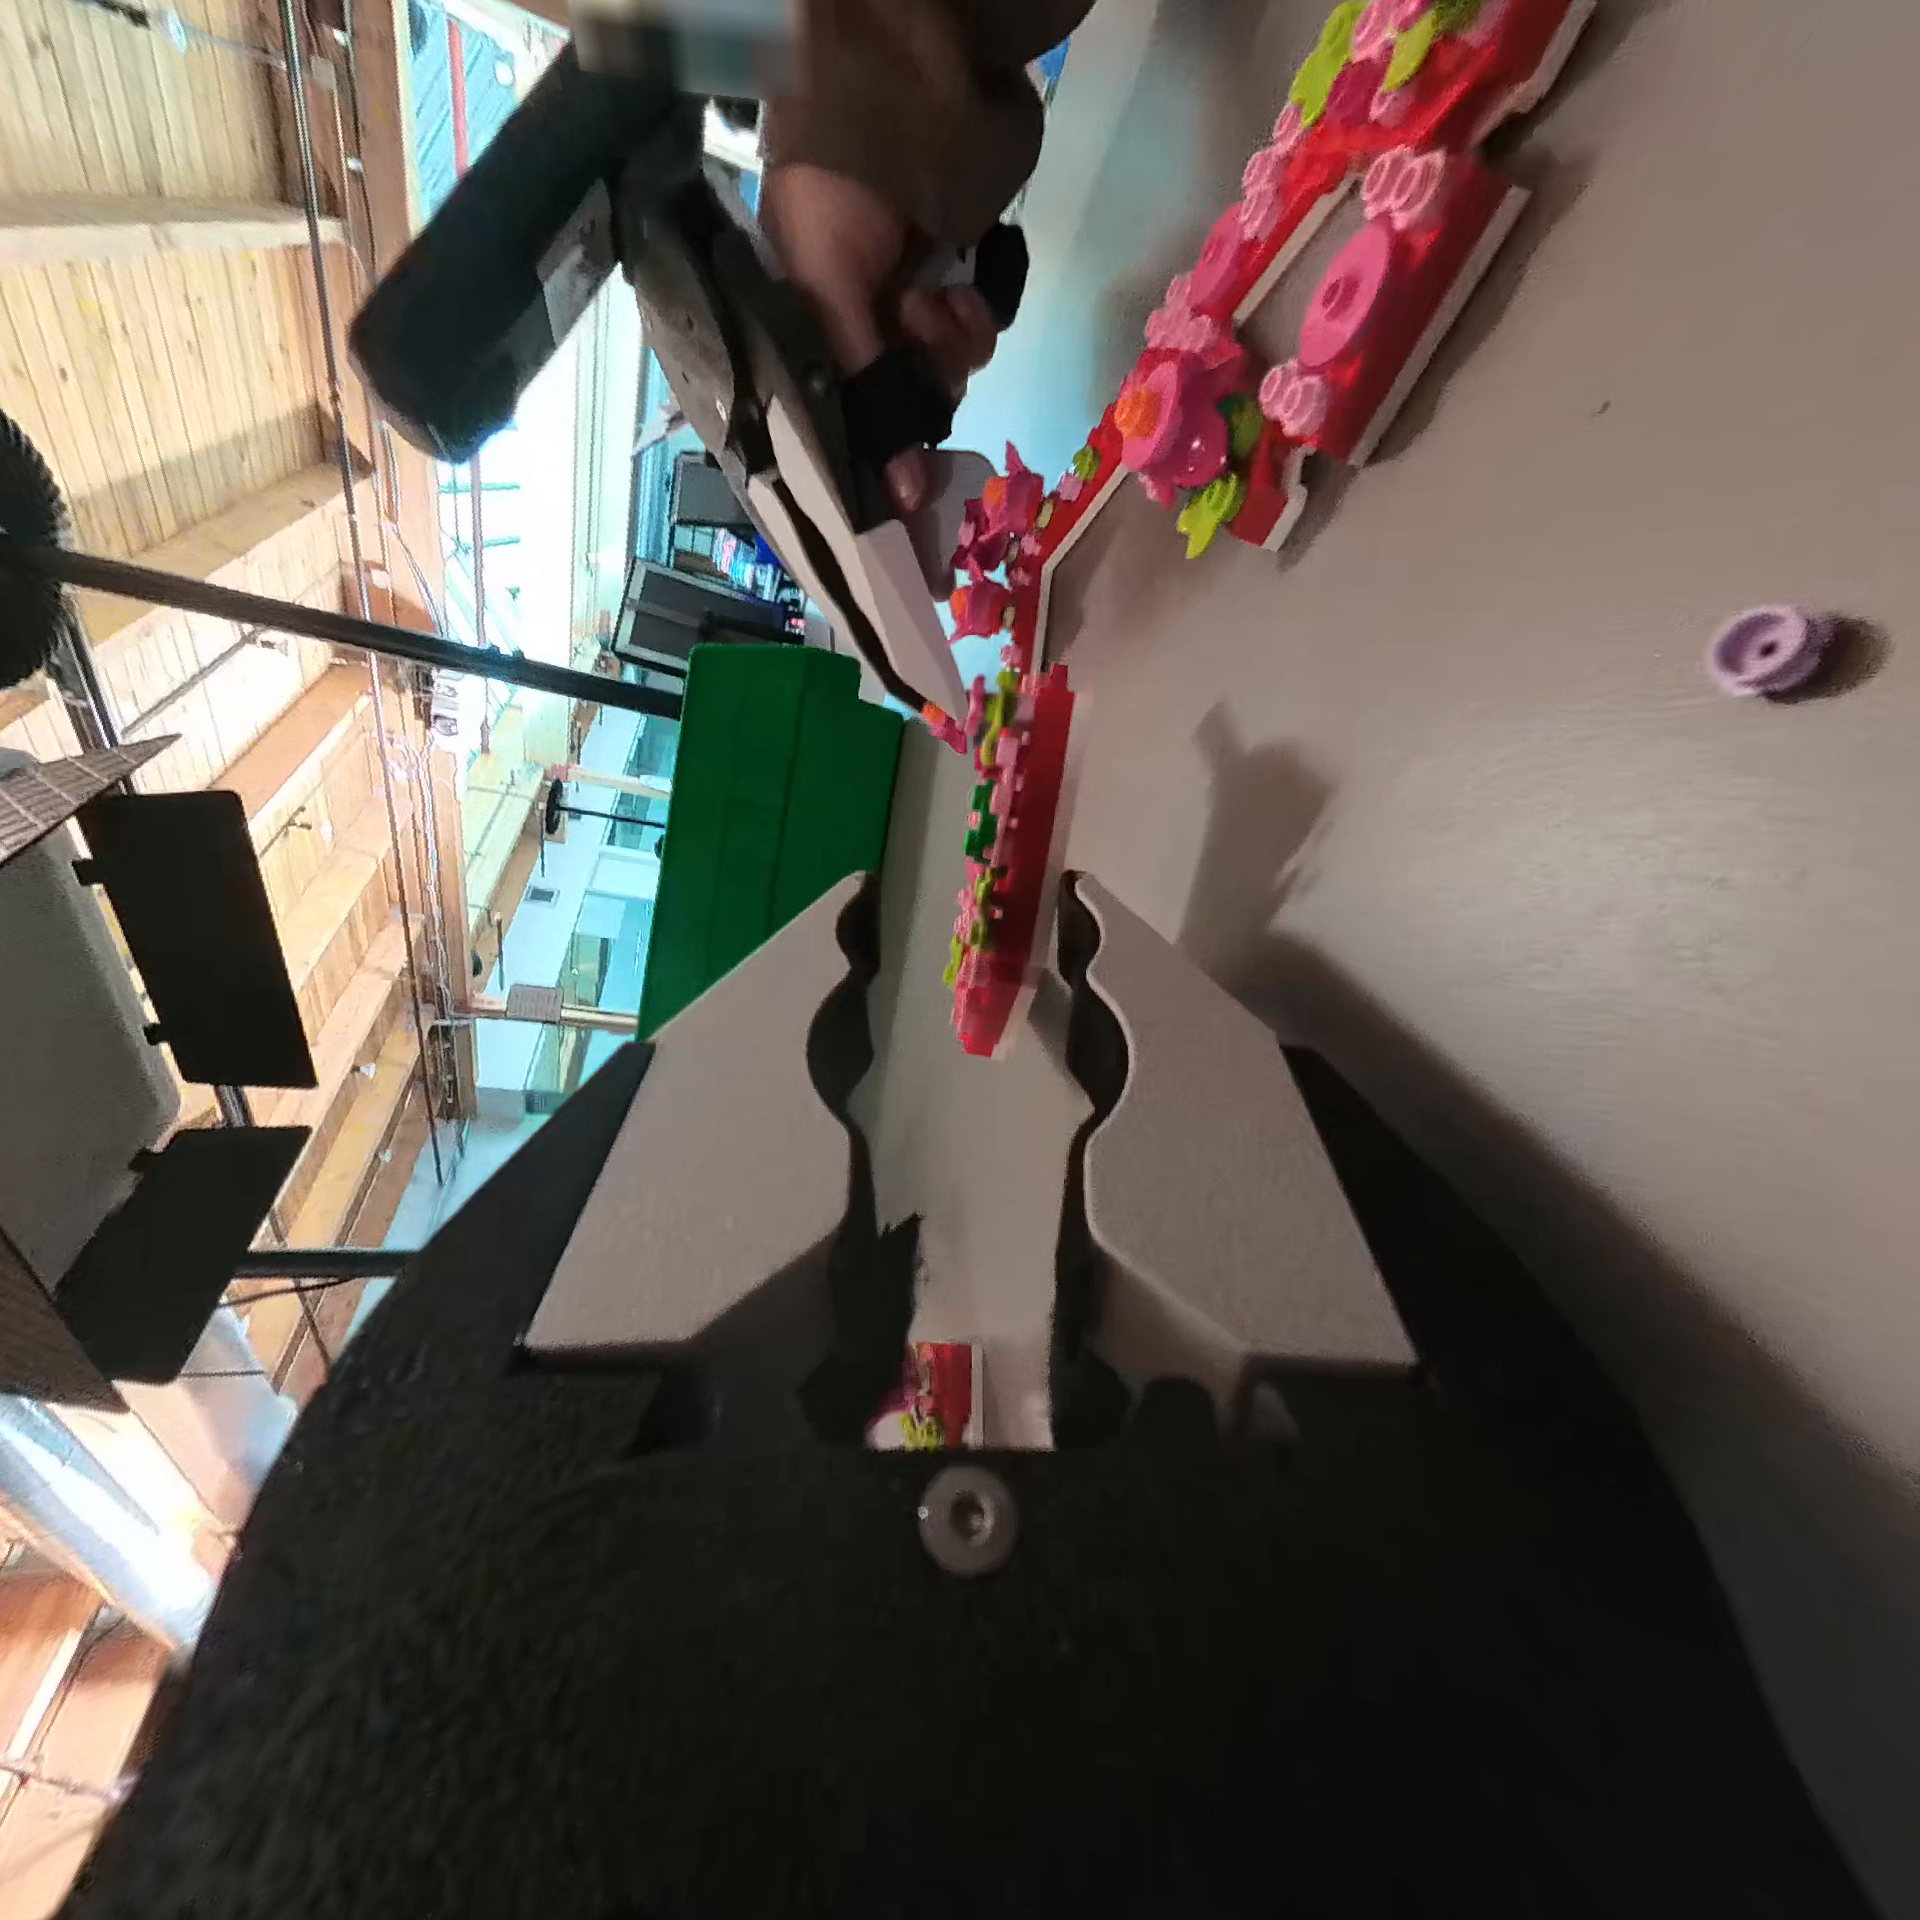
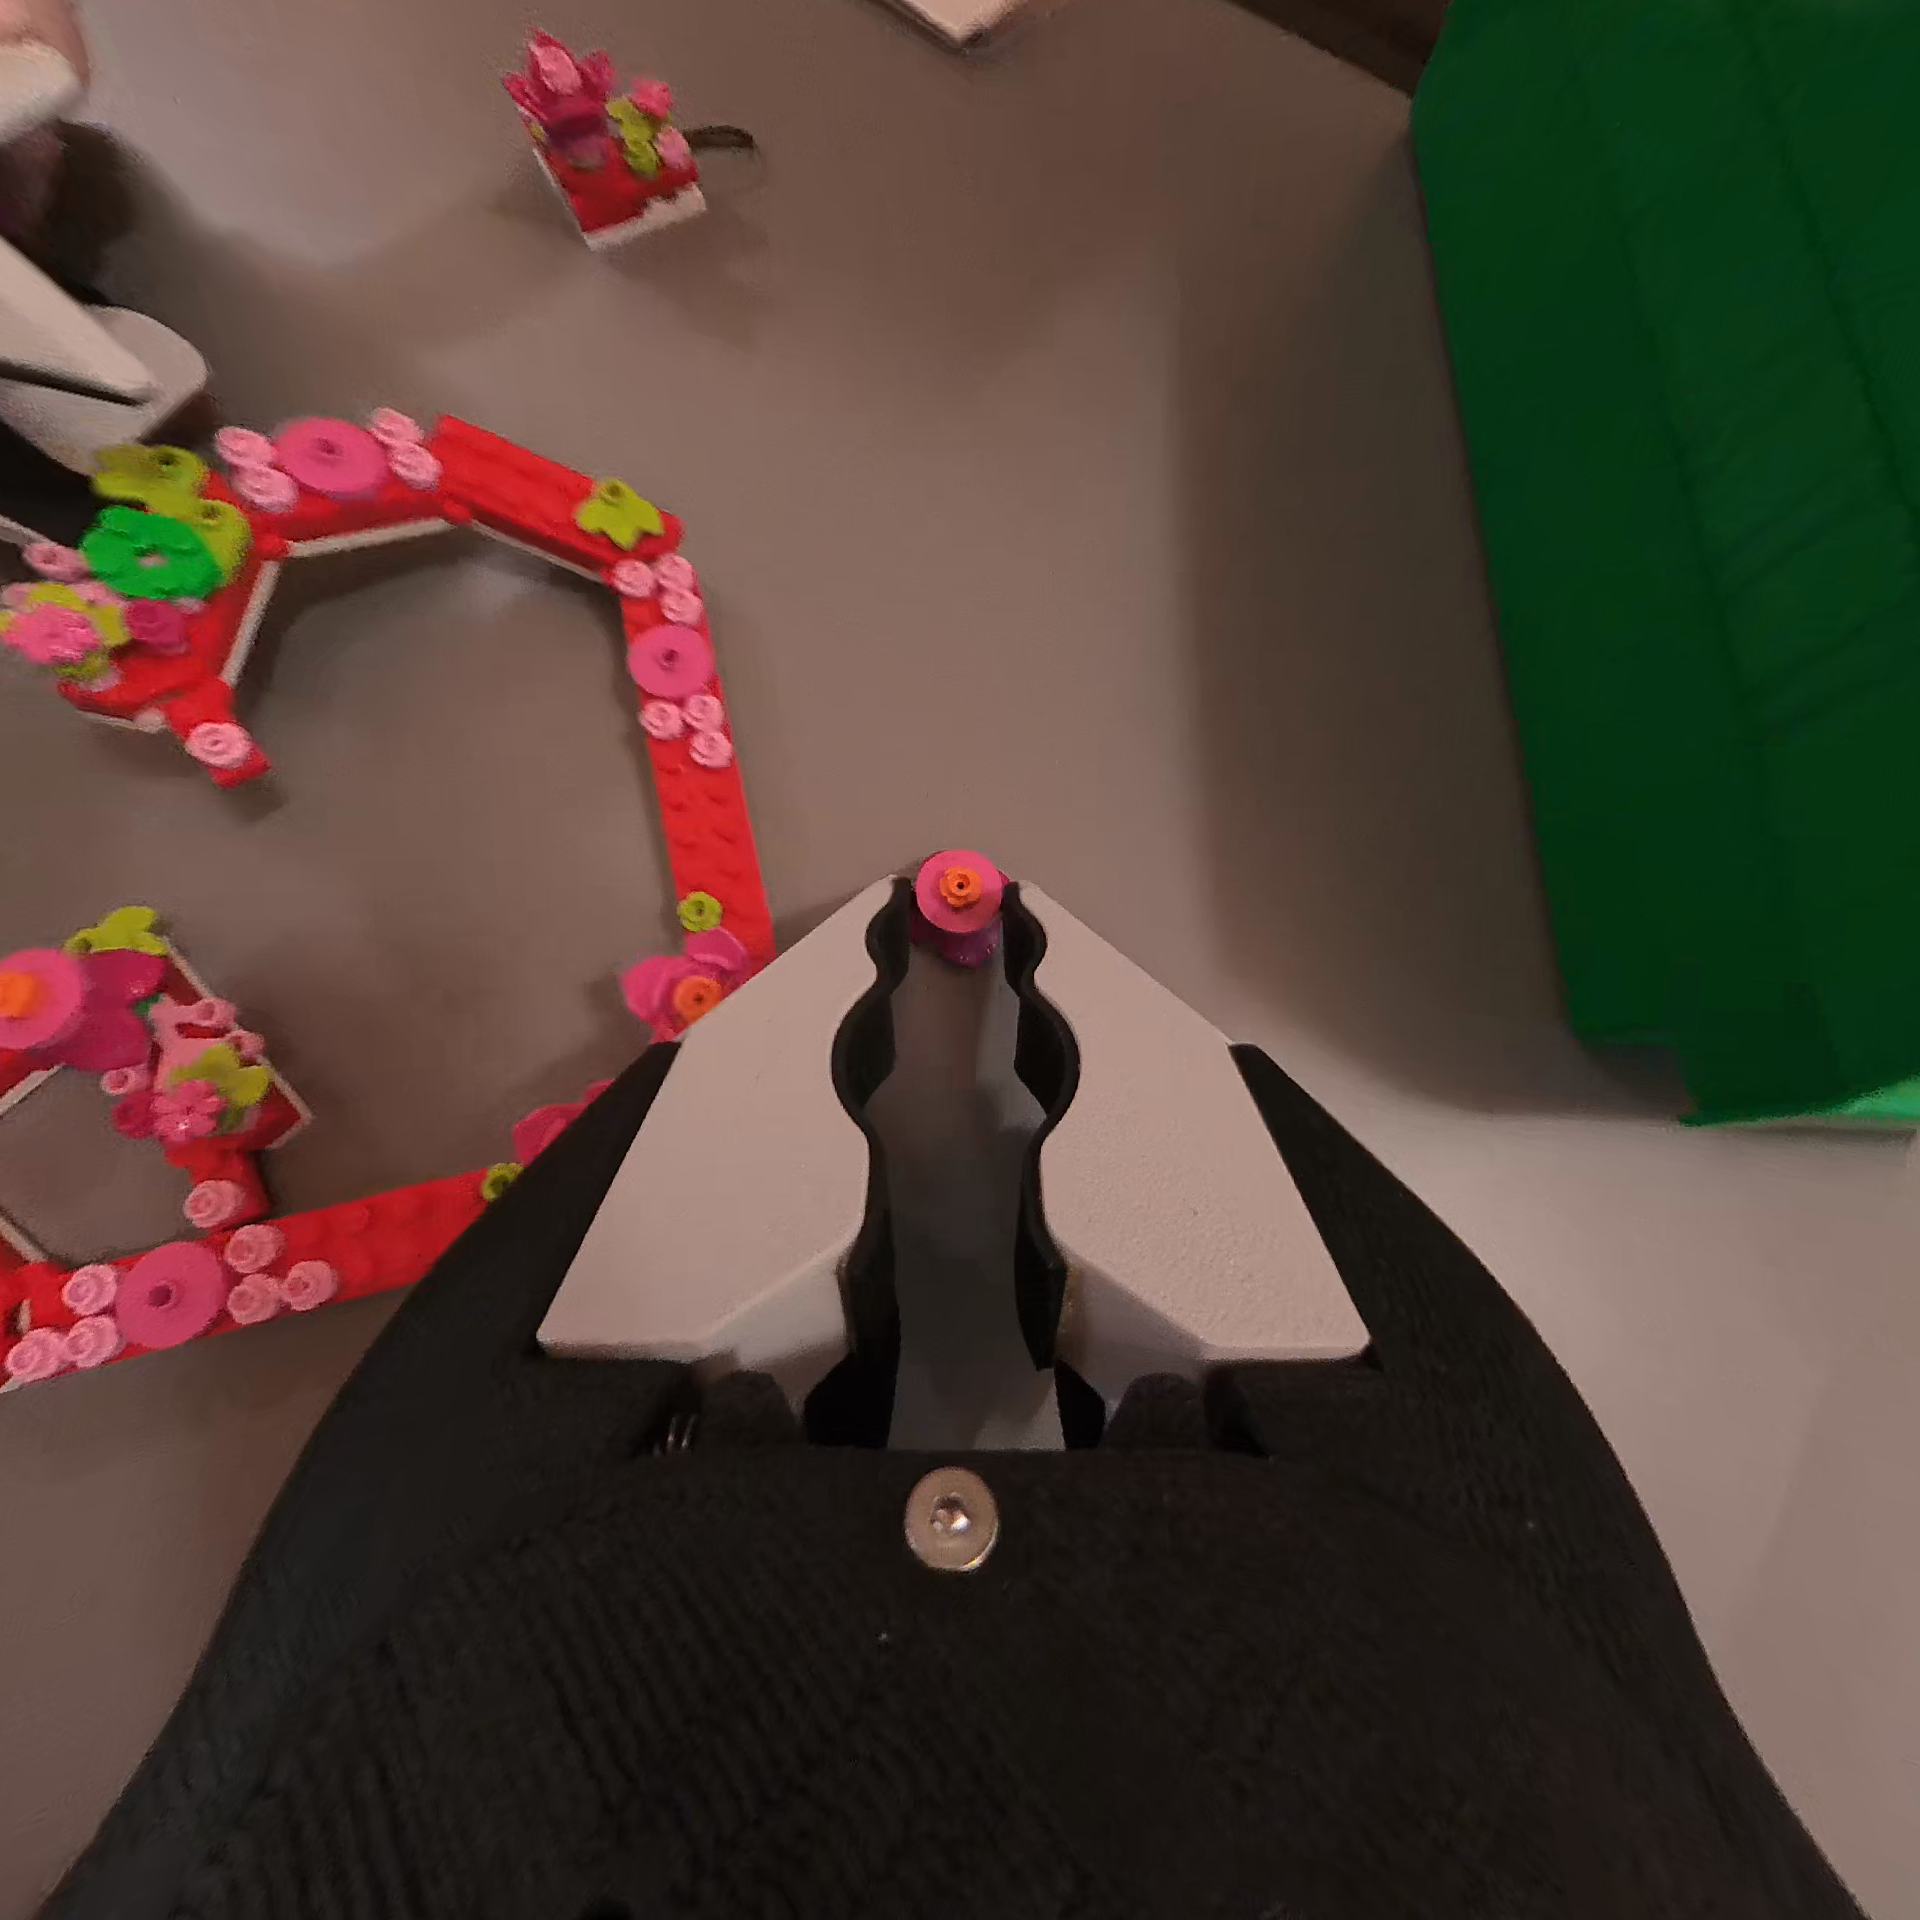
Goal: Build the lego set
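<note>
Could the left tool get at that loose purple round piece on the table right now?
Probably yes. The left tool is open and empty, and the purple round piece lies alone on bare table, off to its side, with nothing between them.

Two grippers: left gripper [image 1: 961, 883], right gripper [image 2: 958, 904]. One flower piece [image 2: 958, 902] pinched. One red frame [image 2: 686, 727] by the worktop [image 2: 1143, 520] left edge. One small red cluster [image 2: 608, 145] near the far edge. One green sheet [image 2: 1683, 520] along the right edge. One lilac round piece [image 1: 1766, 649].
</note>
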`<state>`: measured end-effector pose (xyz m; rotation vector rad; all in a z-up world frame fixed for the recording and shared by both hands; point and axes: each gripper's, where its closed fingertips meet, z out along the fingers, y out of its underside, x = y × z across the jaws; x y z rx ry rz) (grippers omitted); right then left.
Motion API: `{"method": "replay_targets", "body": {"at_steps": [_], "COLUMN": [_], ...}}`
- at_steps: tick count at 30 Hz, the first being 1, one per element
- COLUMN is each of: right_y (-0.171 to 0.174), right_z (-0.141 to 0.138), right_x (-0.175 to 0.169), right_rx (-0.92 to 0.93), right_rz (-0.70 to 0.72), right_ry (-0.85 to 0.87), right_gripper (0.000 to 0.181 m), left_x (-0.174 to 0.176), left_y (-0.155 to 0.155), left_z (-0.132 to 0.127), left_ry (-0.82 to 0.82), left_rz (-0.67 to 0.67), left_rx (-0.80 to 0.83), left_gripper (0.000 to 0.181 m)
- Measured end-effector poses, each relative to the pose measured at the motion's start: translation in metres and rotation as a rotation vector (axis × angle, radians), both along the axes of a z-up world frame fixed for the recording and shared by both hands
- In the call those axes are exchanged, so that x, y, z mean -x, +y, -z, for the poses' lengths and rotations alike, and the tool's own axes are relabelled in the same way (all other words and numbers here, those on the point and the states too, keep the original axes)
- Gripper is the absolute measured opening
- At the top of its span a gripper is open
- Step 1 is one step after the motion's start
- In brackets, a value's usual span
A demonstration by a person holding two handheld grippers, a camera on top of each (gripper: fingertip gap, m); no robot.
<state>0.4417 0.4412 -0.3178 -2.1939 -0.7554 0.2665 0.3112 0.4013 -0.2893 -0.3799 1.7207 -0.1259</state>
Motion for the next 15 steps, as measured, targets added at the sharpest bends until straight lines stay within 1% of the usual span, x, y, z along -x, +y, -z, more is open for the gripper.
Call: {"method": "replay_targets", "body": {"at_steps": [1,5,9,12,15], "right_y": [0.000,-0.003,-0.012,-0.024,-0.034], "right_z": [-0.004,-0.029,-0.051,-0.063,-0.064], "right_x": [0.003,0.026,0.056,0.085,0.106], "right_rx": [-0.016,-0.099,-0.144,-0.125,-0.073], "right_rz": [-0.009,-0.088,-0.200,-0.316,-0.408], "right_ry": [0.012,0.118,0.221,0.334,0.392], "right_gripper": [0.016,0.015,0.015,0.015,0.015], "left_x": [0.000,0.000,-0.001,-0.001,-0.001], "left_y": [0.002,0.006,0.008,0.007,0.005], "left_z": [0.000,0.000,0.001,0.000,-0.003], "left_ry": [0.000,0.006,0.020,0.007,-0.016], "left_rz": [-0.010,-0.038,-0.051,-0.048,-0.041], "left_rx": [-0.002,0.011,0.031,0.014,0.007], "left_gripper": [0.029,0.015,0.014,0.014,0.014]}}
